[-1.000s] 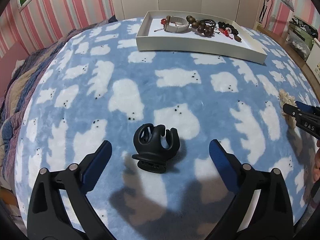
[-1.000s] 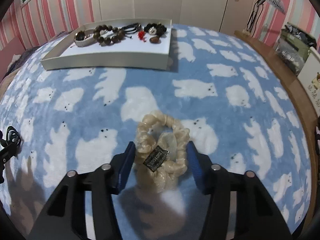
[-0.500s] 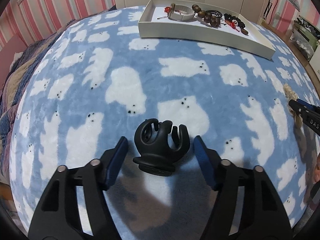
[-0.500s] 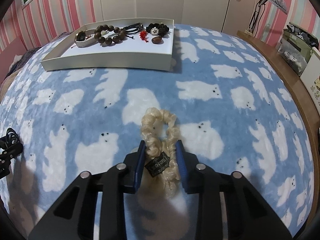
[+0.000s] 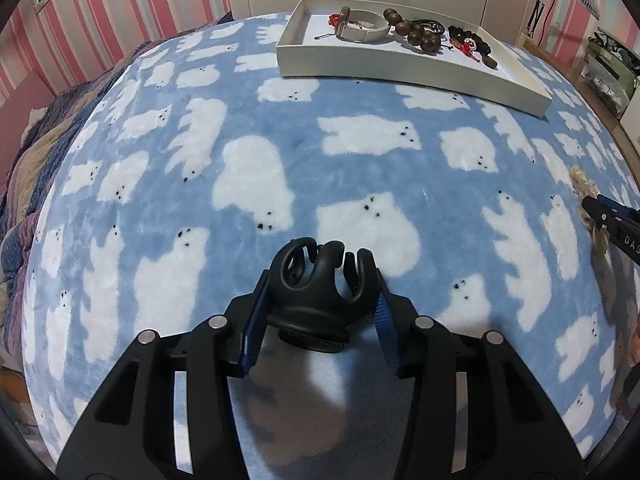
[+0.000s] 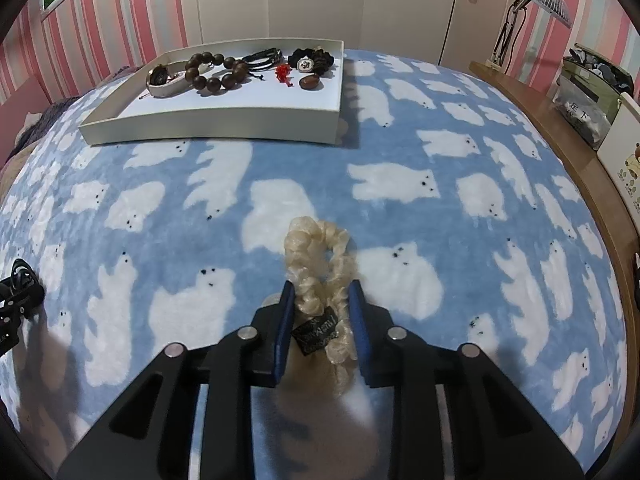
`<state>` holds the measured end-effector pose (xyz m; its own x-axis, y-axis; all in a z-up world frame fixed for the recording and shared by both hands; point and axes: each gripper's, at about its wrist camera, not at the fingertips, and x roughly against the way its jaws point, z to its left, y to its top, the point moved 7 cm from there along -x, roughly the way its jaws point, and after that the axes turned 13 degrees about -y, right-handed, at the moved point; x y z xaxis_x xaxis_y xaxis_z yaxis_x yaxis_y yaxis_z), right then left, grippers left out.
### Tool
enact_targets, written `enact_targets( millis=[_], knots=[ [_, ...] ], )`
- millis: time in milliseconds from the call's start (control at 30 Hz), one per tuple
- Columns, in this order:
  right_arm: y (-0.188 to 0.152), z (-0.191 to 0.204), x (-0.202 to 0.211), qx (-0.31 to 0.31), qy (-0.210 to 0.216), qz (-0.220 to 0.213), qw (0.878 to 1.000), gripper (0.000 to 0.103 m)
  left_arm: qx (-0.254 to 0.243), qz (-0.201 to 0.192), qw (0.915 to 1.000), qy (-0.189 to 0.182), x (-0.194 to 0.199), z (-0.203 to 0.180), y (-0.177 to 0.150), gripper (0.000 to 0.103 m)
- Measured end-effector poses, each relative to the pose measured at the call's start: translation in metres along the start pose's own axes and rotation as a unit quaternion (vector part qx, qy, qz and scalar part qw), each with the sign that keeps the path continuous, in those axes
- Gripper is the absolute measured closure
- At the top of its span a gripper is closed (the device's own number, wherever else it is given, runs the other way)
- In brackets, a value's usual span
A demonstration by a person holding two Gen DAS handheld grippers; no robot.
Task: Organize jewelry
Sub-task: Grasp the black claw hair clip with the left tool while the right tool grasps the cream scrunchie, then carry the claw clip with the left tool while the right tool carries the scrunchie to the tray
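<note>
My left gripper [image 5: 322, 280] is shut on a black claw hair clip [image 5: 320, 292], held just above the blue polar-bear blanket. My right gripper [image 6: 322, 294] is shut on a cream scrunchie [image 6: 320, 264] with a dark tag, squeezed flat and lifted off the blanket. A white tray [image 5: 400, 66] lies far ahead; in the right wrist view the tray [image 6: 212, 124] holds a watch, a brown bead bracelet [image 6: 216, 74], black cords, a red charm and a black scrunchie. The right gripper and scrunchie show at the left view's right edge [image 5: 600, 210].
The blue blanket [image 6: 400, 152] covers the bed. A wooden ledge [image 6: 560, 128] with bags and a lamp runs along the right side. A striped quilt [image 5: 24, 160] hangs at the bed's left edge. White wardrobe doors stand behind the tray.
Both grippers closed: the left onto the black hair clip, the right onto the cream scrunchie, squeezing it narrow. Both have lifted slightly and the tray looks nearer.
</note>
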<state>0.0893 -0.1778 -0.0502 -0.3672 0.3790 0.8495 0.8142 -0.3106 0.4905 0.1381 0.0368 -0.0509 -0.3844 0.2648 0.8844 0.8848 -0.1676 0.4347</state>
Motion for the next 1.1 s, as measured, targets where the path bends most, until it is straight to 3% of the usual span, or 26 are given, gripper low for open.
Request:
enact_targets(
  millis=[467,867,1100],
  knots=[
    [0.006,-0.007,0.004,-0.011,0.01,-0.005,1.0,0.091,0.012,-0.001,0.9999,0.005,0.003,0.003,0.008,0.056],
    [0.023,-0.012,0.012,-0.02,0.017,-0.01,1.0,0.093,0.011,-0.01,0.9999,-0.004,0.011,-0.005,0.03,0.056],
    [0.049,-0.014,0.023,-0.021,0.017,-0.029,0.999,0.093,-0.002,0.0,1.0,-0.008,0.006,-0.016,0.055,0.056]
  ],
)
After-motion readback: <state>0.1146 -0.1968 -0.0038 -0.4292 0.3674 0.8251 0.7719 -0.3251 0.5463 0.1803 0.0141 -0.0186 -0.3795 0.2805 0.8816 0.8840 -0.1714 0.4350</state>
